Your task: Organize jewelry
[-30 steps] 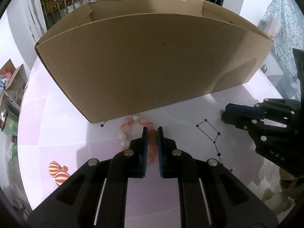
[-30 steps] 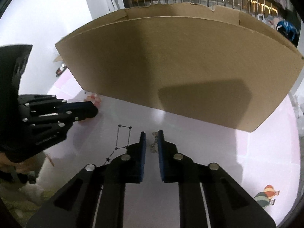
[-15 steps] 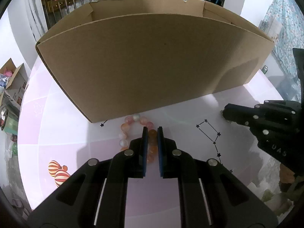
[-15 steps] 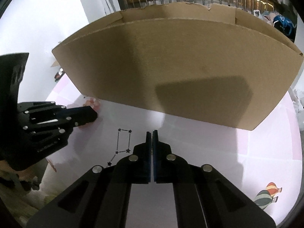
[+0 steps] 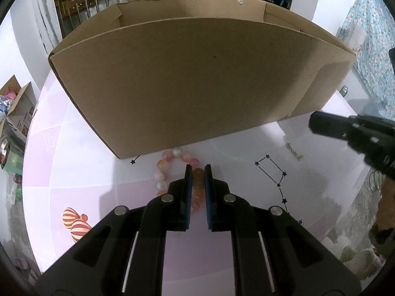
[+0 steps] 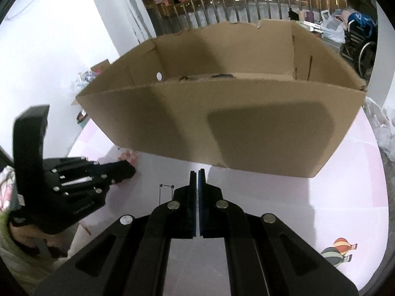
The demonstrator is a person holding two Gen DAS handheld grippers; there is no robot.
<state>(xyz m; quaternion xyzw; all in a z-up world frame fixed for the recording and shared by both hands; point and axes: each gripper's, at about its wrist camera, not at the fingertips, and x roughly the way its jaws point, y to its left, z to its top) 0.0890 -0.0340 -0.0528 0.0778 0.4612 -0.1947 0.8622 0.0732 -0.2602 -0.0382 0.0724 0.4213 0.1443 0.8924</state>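
Note:
A bracelet of pink, orange and white beads [image 5: 165, 163] lies on the pink table just in front of a big open cardboard box [image 5: 197, 81]. My left gripper [image 5: 197, 167] is shut on the bracelet's orange beads. In the right wrist view the left gripper [image 6: 130, 170] reaches the pink beads [image 6: 128, 156] by the box [image 6: 222, 128]. A small thin chain [image 5: 293, 151] lies on the table below my right gripper [image 5: 314, 124]. The right gripper [image 6: 197, 172] is shut, pads together, above the table, and I see nothing between them.
The table mat carries a star-line drawing [image 5: 271, 172] and balloon prints [image 5: 74, 222]. Small dark items lie on the box floor [image 6: 222, 75]. Open cartons [image 5: 17, 106] stand off the table's left edge. A hand [image 6: 27, 236] holds the left gripper.
The right gripper's jaws closed over the spot where the chain lay, then it rose and rolled, so the box's inside now shows. The chain still lies on the table. The left gripper kept still.

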